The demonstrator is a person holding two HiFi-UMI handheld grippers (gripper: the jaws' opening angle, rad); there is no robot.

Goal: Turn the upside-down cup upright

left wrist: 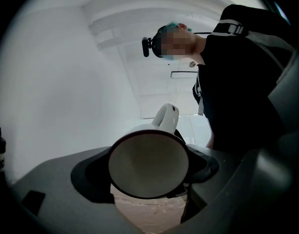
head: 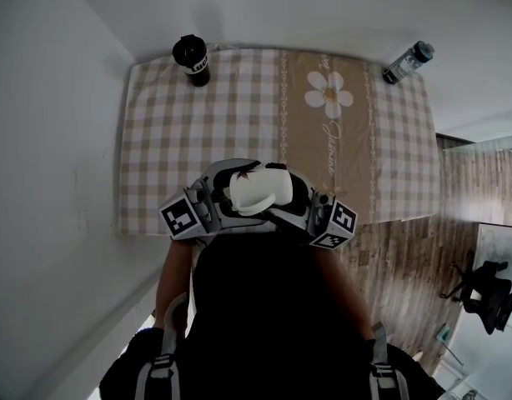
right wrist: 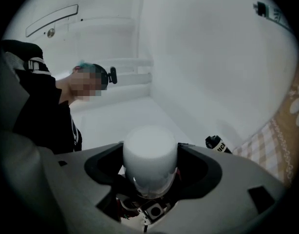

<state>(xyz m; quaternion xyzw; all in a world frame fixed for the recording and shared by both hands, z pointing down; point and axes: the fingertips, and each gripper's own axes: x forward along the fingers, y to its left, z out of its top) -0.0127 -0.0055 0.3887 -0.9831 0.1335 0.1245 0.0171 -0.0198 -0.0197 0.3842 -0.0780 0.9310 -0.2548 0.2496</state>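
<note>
A white cup (head: 254, 192) with a handle hangs on its side above the table's near edge, between my two grippers, which face each other. In the left gripper view its open mouth (left wrist: 149, 165) faces the camera, handle up. My left gripper (left wrist: 147, 175) has its jaws against the rim on both sides. The right gripper view shows the cup's closed base (right wrist: 149, 152), with my right gripper (right wrist: 150, 175) closed round it. From the head view, the left gripper (head: 218, 198) and right gripper (head: 298, 200) flank the cup.
A checked tablecloth (head: 173, 140) with a flower print covers the table. A black bottle (head: 192, 59) stands at the far left corner and a clear bottle (head: 409, 62) lies at the far right. A white wall runs along the left; wooden floor and a chair (head: 485, 294) are at the right.
</note>
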